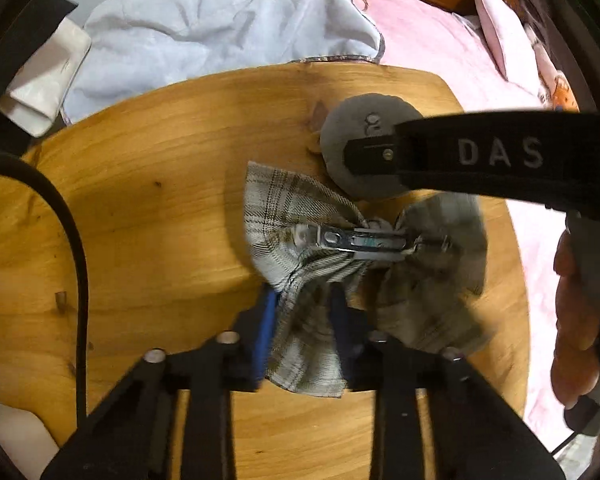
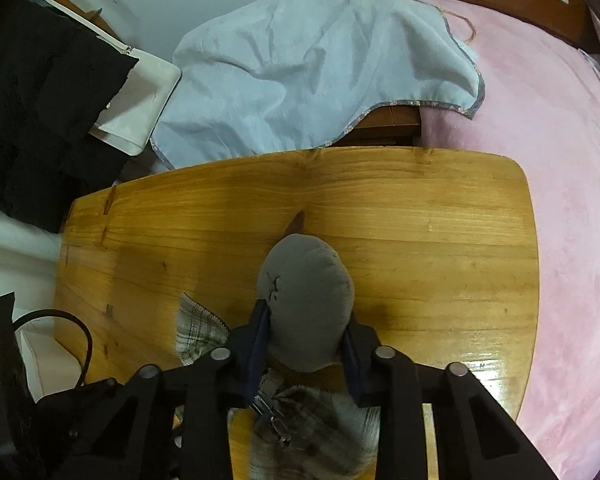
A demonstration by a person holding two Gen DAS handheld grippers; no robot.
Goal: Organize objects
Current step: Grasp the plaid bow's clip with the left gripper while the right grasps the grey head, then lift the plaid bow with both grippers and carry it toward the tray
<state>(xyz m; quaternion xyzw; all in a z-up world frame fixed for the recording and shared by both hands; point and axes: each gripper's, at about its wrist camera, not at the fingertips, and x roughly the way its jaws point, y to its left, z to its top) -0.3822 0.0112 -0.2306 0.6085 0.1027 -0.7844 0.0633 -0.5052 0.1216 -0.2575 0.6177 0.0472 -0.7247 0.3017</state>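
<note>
On the honey-coloured wooden desk lie two small accessories: a grey-and-brown plaid fabric bow with a silver metal hair clip across its middle, and just beside it a round grey padded fabric piece with a small dark stitched mark that cannot be read. The left claw points steeply down and is pinched shut on a lower wing of the plaid bow, the cloth caught between its blue pads, probably so the bow can be lifted by the soft fabric, not the slippery clip. The right claw stands narrowed around the near end of the grey round piece, its blue pads pressing both sides, which suggests each item is being gripped separately to be moved and sorted. In the left wrist view the right claw's black body reaches in over the round piece and carries the white letters "DAS"; the person's fingers show on its handle at the right edge. Behind the desk are a crumpled pale blue blanket and a pink bed cover.
</note>
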